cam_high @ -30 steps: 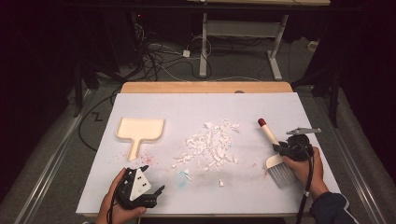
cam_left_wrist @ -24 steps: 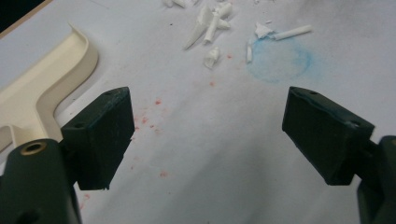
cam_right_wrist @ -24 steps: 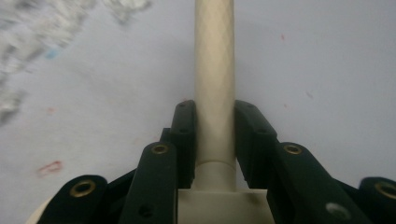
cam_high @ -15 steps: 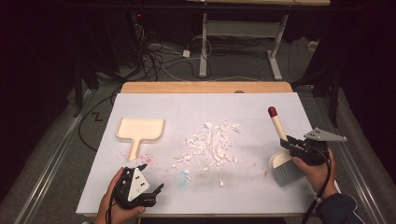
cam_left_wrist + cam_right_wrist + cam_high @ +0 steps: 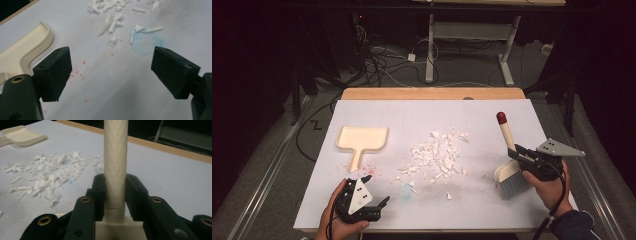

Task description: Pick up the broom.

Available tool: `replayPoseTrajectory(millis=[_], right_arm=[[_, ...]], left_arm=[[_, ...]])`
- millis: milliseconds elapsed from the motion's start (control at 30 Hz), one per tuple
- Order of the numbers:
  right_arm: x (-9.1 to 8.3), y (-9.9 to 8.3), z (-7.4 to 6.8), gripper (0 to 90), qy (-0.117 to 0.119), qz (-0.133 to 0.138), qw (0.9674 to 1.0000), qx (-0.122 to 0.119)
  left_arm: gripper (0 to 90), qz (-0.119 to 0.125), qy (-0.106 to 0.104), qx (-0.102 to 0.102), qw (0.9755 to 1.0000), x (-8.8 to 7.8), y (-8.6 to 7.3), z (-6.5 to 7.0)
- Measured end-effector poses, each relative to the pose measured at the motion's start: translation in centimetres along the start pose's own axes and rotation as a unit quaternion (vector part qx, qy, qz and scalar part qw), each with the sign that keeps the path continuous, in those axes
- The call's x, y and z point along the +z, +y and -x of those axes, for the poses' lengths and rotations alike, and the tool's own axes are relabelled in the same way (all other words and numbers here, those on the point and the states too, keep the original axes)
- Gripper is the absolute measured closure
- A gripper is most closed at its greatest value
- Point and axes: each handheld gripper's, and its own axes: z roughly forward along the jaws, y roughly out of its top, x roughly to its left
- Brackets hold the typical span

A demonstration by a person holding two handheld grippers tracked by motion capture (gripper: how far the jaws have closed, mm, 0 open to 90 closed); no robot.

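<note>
Brush (image 5: 511, 165) handle clamped in right hand-held gripper (image 5: 518, 153); left hand-held gripper (image 5: 377, 191) wide, unloaded.

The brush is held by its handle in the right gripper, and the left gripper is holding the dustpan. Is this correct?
Not quite. The right gripper does clamp the brush by its handle, but the left gripper is open and holds nothing; the dustpan lies apart on the table, as the left gripper view shows.

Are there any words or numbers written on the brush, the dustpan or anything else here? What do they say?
None: no words, numbers or brand marks can be read anywhere.
brush: plain cream handle with a red tip, no print.
dustpan: plain cream, no print.
grey plate on the right gripper: a few dark dots, no letters.
white plate on the left gripper: dark dots, no letters.
</note>
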Motion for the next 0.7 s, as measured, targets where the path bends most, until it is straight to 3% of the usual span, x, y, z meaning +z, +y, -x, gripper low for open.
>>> replayPoseTrajectory(millis=[67,133,200,233,267,300,367,400,433,467,533,600,700], right_arm=[[-0.3,0.4,-0.5,71.7,0.004,0.008,1.0,-0.003],[-0.7,0.9,-1.2,71.7,0.009,0.021,0.9997,-0.006],[-0.9,1.5,-2.2,71.7,0.013,0.027,0.9995,-0.013],[-1.0,1.7,-2.8,71.7,0.015,0.034,0.9992,-0.018],[-0.9,1.9,-3.3,71.7,0.021,0.036,0.9989,-0.023],[-0.9,2.2,-3.9,71.7,0.025,0.036,0.9987,-0.026],[-0.8,2.7,-5.0,71.7,0.032,0.043,0.9981,-0.029],[-0.7,2.9,-5.5,71.7,0.037,0.044,0.9978,-0.032],[-0.5,3.0,-6.0,71.7,0.039,0.046,0.9976,-0.033],[-0.3,3.2,-6.6,71.7,0.043,0.046,0.9974,-0.036],[0.2,3.4,-7.7,71.7,0.047,0.045,0.9968,-0.046],[0.7,3.5,-8.7,71.6,0.052,0.043,0.996,-0.058],[1.1,3.6,-9.7,71.7,0.057,0.047,0.9954,-0.062]], left_arm=[[16.6,0.006,-0.003,-0.007,1.0,0.2,0.7,0.1],[16.8,0.03,-0.021,-0.016,0.9992,0.8,2.5,0.8],[16.8,0.042,-0.027,-0.013,0.9987,0.9,3.3,1.2],[16.7,0.057,-0.05,-0.013,0.997,1.2,4.8,2.1],[16.7,0.057,-0.05,-0.013,0.997,1.2,4.8,2.1],[16.8,0.072,-0.069,-0.014,0.9949,1.8,6.5,3.1],[16.8,0.09,-0.091,-0.021,0.9915,2.4,8.3,4.2],[17.0,0.09,-0.091,-0.021,0.9915,2.4,8.3,4.2],[17.4,0.096,-0.103,-0.022,0.9898,2.8,9.2,4.8],[17.4,0.111,-0.129,-0.021,0.9852,3.6,10.9,6.1],[17.5,0.114,-0.136,-0.02,0.984,4.0,11.7,6.7],[17.8,0.119,-0.154,-0.026,0.9805,5.0,12.8,7.8],[19.9,0.108,-0.146,-0.031,0.9828,6.7,13.7,8.9]])
